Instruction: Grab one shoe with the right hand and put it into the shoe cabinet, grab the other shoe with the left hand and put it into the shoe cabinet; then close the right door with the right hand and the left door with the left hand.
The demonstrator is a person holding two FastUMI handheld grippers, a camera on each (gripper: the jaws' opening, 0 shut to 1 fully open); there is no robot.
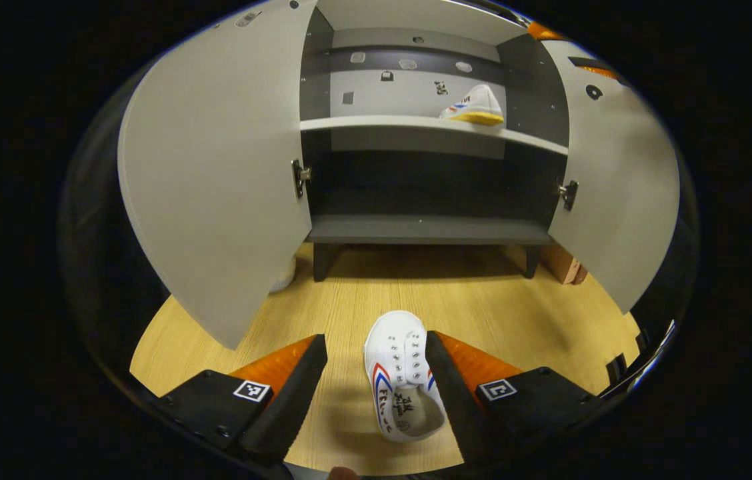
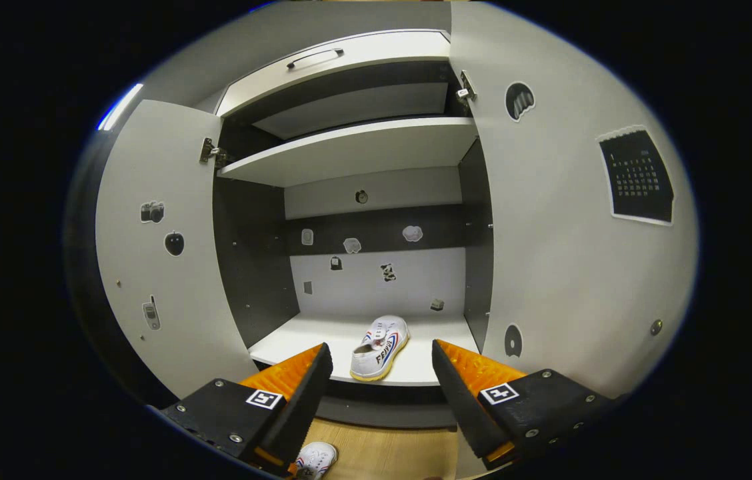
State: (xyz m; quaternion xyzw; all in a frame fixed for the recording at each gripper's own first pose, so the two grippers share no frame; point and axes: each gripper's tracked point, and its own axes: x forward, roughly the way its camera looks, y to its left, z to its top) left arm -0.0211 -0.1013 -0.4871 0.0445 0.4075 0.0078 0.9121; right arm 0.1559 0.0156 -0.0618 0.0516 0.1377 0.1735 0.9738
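Wooden floor (image 1: 456, 293), cardboard box (image 1: 566, 265) beside cabinet

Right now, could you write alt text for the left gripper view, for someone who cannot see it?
A white shoe lies on a wooden floor between the open jaws of the left gripper, untouched. Beyond it stands a grey shoe cabinet with both doors swung wide, and a matching second shoe sits on its middle shelf, at the right end.
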